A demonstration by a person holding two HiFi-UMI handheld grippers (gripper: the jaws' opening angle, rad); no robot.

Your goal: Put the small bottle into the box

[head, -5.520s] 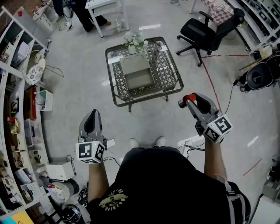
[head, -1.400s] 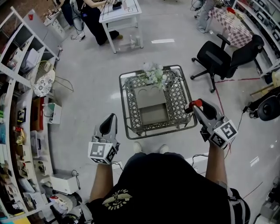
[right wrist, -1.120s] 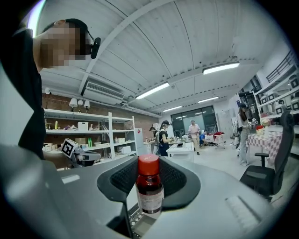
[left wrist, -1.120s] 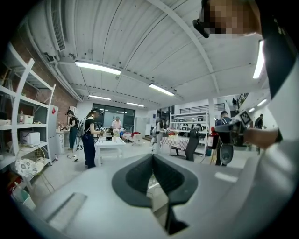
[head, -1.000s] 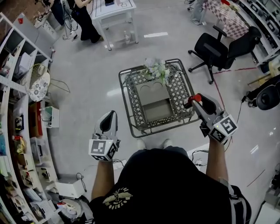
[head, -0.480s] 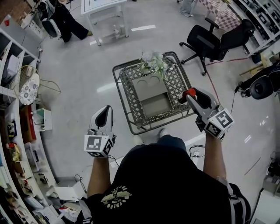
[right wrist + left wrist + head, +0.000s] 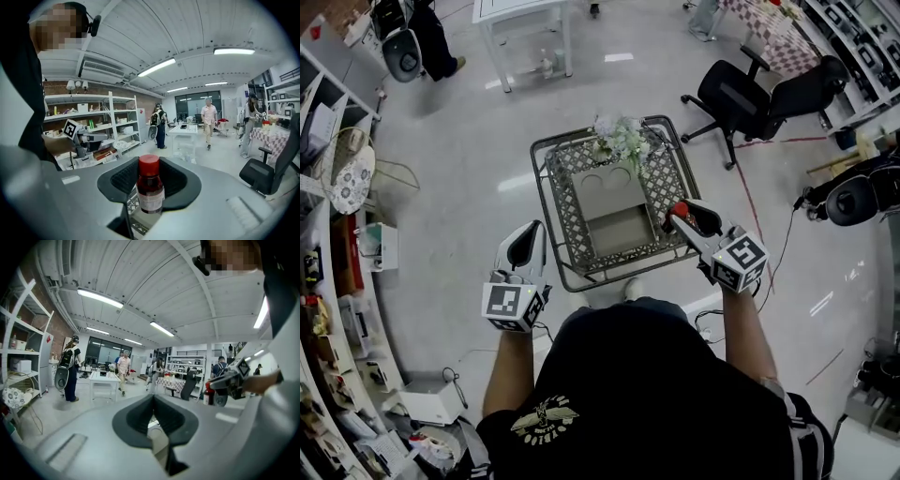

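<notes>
Right claw (image 7: pixel 682 217) clamps the small bottle (image 7: pixel 150 188); only the right gripper view shows its label, unreadable. Left claw (image 7: pixel 153 423) is pressed together, empty.

Red-capped small bottle (image 7: pixel 150 196), upright, clamped between the right gripper's (image 7: pixel 150 178) dark jaws, metal lattice (image 7: pixel 134 204) beneath, shelving (image 7: pixel 101 115) left, office chair (image 7: pixel 271 169) right.
</notes>
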